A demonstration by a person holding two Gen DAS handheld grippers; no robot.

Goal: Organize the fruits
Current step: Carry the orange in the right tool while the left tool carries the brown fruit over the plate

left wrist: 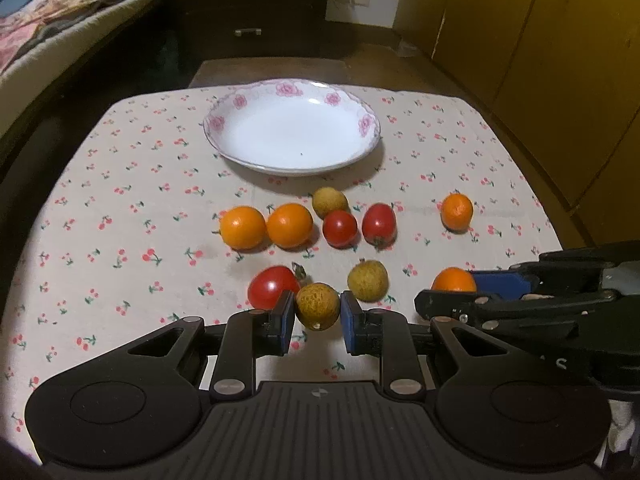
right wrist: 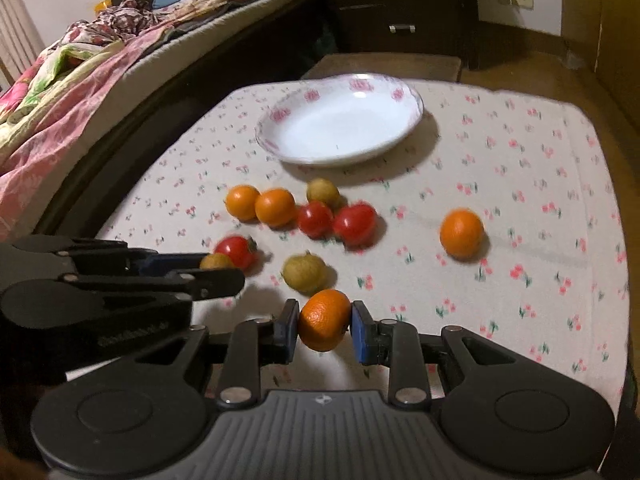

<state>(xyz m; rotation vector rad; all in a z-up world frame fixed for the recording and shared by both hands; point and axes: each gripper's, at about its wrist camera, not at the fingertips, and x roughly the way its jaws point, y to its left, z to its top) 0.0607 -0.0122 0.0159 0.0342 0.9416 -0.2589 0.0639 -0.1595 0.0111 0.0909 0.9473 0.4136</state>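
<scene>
My left gripper [left wrist: 318,314] is shut on a speckled yellow-brown fruit [left wrist: 318,306], held just above the cloth. My right gripper [right wrist: 325,326] is shut on a small orange [right wrist: 324,325], which also shows in the left wrist view as the held orange [left wrist: 454,280]. A white plate [left wrist: 292,126] with pink flowers stands empty at the back. Between it and the grippers lie two orange fruits [left wrist: 243,227], two red tomatoes [left wrist: 340,229] and a yellow-brown fruit [left wrist: 329,202] in a row. Nearer lie a red tomato [left wrist: 272,286] and another yellow-brown fruit [left wrist: 368,280]. One orange [left wrist: 457,211] sits apart at the right.
The table wears a white cloth [left wrist: 120,208] printed with cherries. A bed [right wrist: 80,80] with bright covers runs along the left. A dark drawer unit [left wrist: 248,8] stands behind the table, and yellow cabinet doors [left wrist: 560,60] fill the right.
</scene>
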